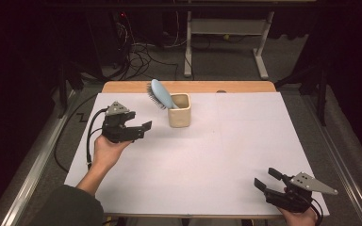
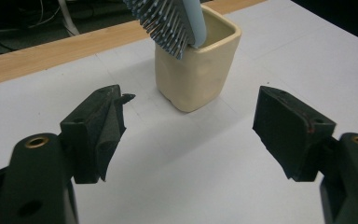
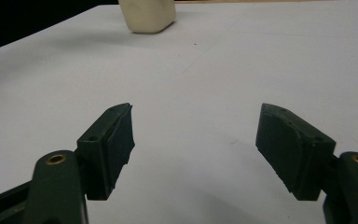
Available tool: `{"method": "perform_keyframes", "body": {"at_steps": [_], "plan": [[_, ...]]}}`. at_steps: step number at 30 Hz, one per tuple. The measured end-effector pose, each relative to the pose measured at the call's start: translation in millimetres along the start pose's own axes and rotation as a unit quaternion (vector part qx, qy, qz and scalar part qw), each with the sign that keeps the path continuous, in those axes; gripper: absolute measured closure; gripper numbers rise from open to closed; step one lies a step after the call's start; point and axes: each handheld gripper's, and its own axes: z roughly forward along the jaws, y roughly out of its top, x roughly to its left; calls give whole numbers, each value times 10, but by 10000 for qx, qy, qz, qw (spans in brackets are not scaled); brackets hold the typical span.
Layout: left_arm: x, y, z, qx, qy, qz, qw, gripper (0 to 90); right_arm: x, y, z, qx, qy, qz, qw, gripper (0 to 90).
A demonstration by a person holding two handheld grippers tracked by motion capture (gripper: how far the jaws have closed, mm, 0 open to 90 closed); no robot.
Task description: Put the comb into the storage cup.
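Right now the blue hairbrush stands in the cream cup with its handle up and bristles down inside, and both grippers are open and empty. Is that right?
Not quite. The blue hairbrush stands handle down in the cream cup, its bristled head sticking out above the rim, as the left gripper view shows. The rest holds: the left gripper and right gripper are open and empty.

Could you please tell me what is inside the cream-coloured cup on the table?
A light blue hairbrush stands in the cup, leaning left, its bristled head sticking out above the rim. Its handle end is hidden by the cup's wall, as is anything else at the bottom.
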Motion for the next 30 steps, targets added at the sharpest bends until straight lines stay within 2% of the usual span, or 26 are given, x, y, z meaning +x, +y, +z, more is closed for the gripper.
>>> {"method": "perform_keyframes", "body": {"at_steps": [30], "plan": [[21, -198, -182, -130, -41, -112, 9998, 253, -9, -2, 0, -5, -18, 15, 10000, 284]]}}
